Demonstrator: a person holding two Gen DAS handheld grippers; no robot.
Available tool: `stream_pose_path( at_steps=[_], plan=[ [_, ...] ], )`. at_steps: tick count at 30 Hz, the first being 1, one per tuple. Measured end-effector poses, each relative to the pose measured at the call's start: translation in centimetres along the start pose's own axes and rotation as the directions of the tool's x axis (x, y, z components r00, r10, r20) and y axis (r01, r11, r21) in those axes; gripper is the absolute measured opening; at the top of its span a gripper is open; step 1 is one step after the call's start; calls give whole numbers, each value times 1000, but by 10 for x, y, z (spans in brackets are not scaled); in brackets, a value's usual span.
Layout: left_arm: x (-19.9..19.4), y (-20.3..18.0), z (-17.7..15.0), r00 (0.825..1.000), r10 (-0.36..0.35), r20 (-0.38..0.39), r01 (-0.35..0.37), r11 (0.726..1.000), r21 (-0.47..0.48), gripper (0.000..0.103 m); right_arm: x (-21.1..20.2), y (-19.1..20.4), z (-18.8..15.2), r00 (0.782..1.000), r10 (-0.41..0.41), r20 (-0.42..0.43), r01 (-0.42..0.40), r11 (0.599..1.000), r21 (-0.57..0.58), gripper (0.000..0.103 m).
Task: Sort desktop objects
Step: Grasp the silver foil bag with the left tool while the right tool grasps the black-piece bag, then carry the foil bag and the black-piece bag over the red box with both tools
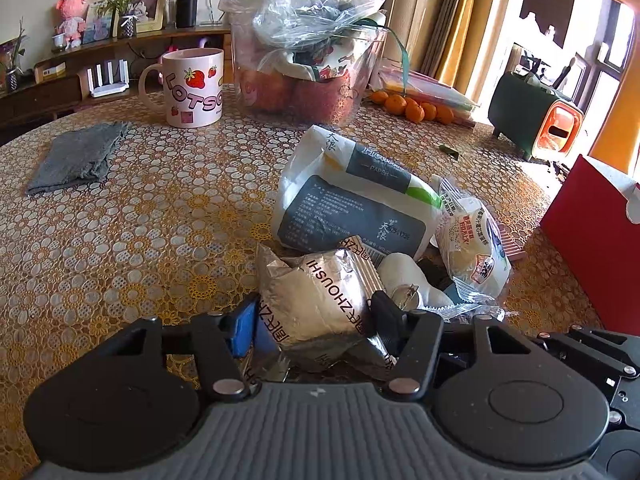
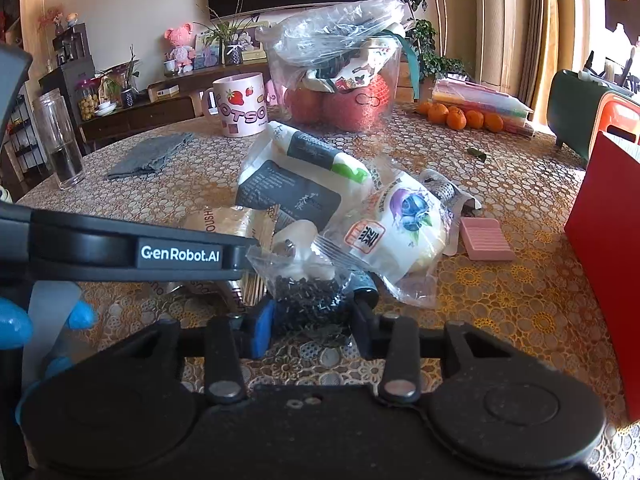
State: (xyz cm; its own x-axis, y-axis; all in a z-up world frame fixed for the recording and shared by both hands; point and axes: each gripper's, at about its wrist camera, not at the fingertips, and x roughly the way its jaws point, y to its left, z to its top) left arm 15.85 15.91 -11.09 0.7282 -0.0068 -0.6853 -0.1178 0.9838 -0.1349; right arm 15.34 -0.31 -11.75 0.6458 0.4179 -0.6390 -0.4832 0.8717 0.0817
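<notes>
A pile of desktop objects lies on the patterned table (image 1: 160, 216). My left gripper (image 1: 316, 320) is shut on a silver snack packet (image 1: 320, 296) at the near edge of the pile. My right gripper (image 2: 312, 320) is shut on a clear bag of small black pieces (image 2: 308, 292). Behind lie a tissue pack (image 1: 352, 196), also in the right wrist view (image 2: 304, 176), and a blueberry bun packet (image 2: 404, 220), also in the left wrist view (image 1: 476, 240). A white rounded object (image 2: 300, 236) lies between them.
A pink strawberry mug (image 1: 192, 88), a grey cloth (image 1: 76, 156), a clear tub of fruit and bags (image 1: 308, 52), tangerines (image 1: 416, 108) and a green-orange box (image 1: 536, 120) stand further back. A red box (image 1: 592, 236) stands right. A pink pad (image 2: 484, 240) and glass jar (image 2: 60, 136) are nearby.
</notes>
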Motion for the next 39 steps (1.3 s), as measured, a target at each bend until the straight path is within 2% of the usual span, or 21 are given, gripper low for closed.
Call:
stream_pose_path(
  at_steps=[8, 22, 39],
  plan=[
    [-9, -5, -1, 1000, 24, 3, -24, 1000, 6, 56, -9, -3, -1, 1000, 1, 14, -1, 1000, 11, 33],
    [-39, -18, -9, 999, 33, 15, -33, 999, -6, 56, -39, -15, -3, 999, 3, 42, -5, 999, 41, 33],
    [-93, -67, -12, 998, -13, 58, 11, 999, 33, 56, -100, -45, -7, 994, 2, 113, -13, 996, 90, 33]
  ],
)
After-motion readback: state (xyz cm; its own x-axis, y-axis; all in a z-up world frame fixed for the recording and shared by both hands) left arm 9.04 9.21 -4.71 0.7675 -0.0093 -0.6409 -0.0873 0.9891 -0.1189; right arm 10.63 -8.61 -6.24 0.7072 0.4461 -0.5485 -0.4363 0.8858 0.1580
